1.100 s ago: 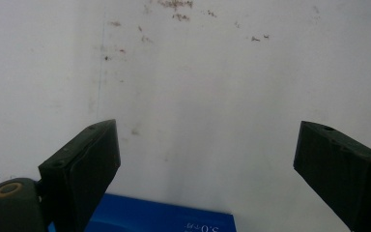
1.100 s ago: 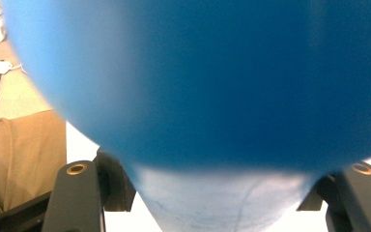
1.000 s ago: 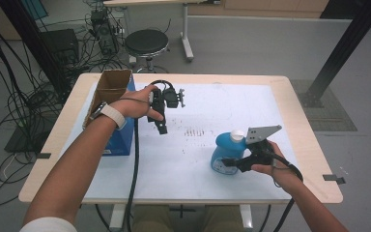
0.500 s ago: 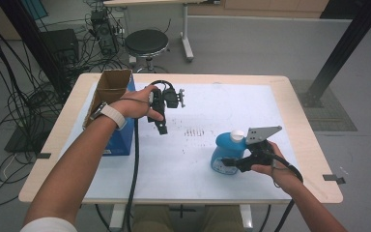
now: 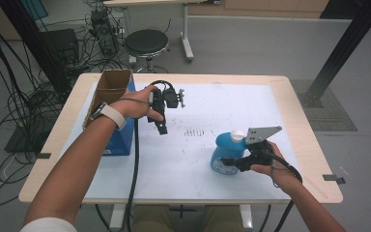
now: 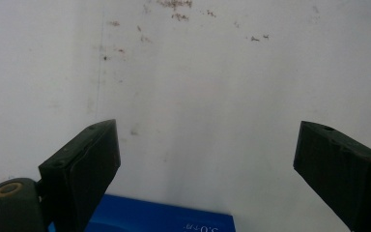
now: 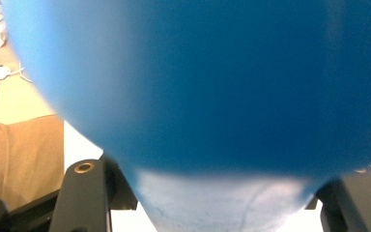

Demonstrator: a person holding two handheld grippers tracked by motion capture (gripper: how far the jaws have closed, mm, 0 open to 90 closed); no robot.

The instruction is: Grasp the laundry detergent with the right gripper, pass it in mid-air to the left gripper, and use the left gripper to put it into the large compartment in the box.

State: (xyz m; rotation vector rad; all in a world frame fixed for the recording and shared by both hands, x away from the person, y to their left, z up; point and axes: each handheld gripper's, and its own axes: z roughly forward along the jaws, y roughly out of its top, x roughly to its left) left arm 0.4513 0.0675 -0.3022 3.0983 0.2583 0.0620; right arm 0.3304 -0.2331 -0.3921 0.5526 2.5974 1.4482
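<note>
A blue bottle (image 5: 223,151) with a white cap stands on the white table top (image 5: 251,106) at the front right. My right gripper (image 5: 233,163) holds it low on its body from the right side; its jaws have just been closing, with the bottle between them. In the right gripper view the bottle (image 7: 212,87) spans the whole gap of that gripper (image 7: 212,205). My left gripper (image 5: 163,122) hangs above the table's left middle, jaws pointing down and open. In the left gripper view its jaws (image 6: 207,169) stand wide apart over bare table.
A blue box (image 5: 118,140) with an open cardboard top (image 5: 110,87) stands at the table's left edge, just left of my left hand; its corner (image 6: 159,220) shows below the left jaws. Small dark marks (image 5: 198,131) dot the table's middle. A stool (image 5: 146,43) and cables lie beyond the far edge.
</note>
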